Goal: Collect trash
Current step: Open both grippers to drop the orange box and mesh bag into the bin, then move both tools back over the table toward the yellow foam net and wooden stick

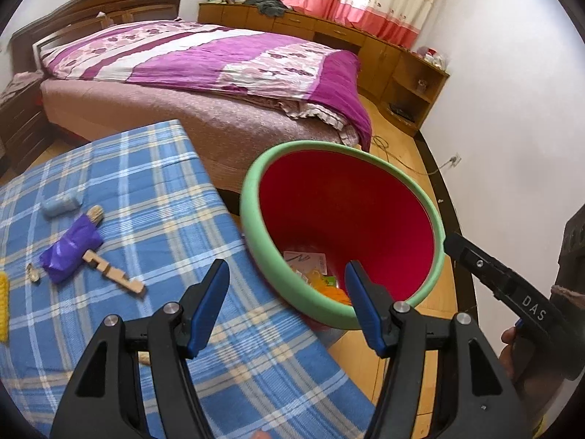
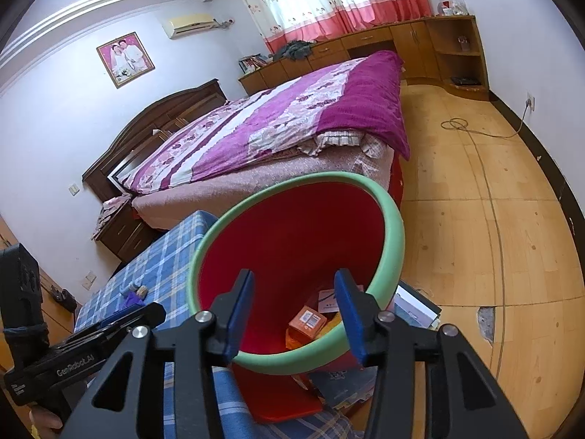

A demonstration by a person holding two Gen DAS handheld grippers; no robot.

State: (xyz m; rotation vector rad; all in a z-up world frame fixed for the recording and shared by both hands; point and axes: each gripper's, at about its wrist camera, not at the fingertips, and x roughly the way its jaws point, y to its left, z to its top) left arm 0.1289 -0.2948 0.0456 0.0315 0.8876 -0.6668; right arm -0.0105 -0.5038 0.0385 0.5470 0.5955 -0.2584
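A red trash bin with a green rim (image 1: 252, 197) stands tilted at the edge of a table covered in blue plaid cloth (image 1: 153, 197). Inside it lie a white card (image 1: 305, 259) and an orange box (image 2: 307, 323). My left gripper (image 1: 287, 274) hangs open over the bin's near rim with nothing between its fingers. My right gripper (image 2: 294, 285) is open above the bin (image 2: 396, 241), also holding nothing, and shows at the right edge (image 1: 512, 289) of the left wrist view. On the cloth lie a purple wrapper (image 1: 71, 248), a wooden piece (image 1: 113, 274) and a blue-grey lump (image 1: 60, 205).
A bed with a purple quilt (image 1: 226, 58) stands behind the table. Booklets (image 2: 413, 307) lie beside the bin. A cable (image 2: 486, 168) runs across the wooden floor. Wooden cabinets (image 1: 409, 69) line the far wall. A yellow object (image 1: 3, 303) sits at the cloth's left edge.
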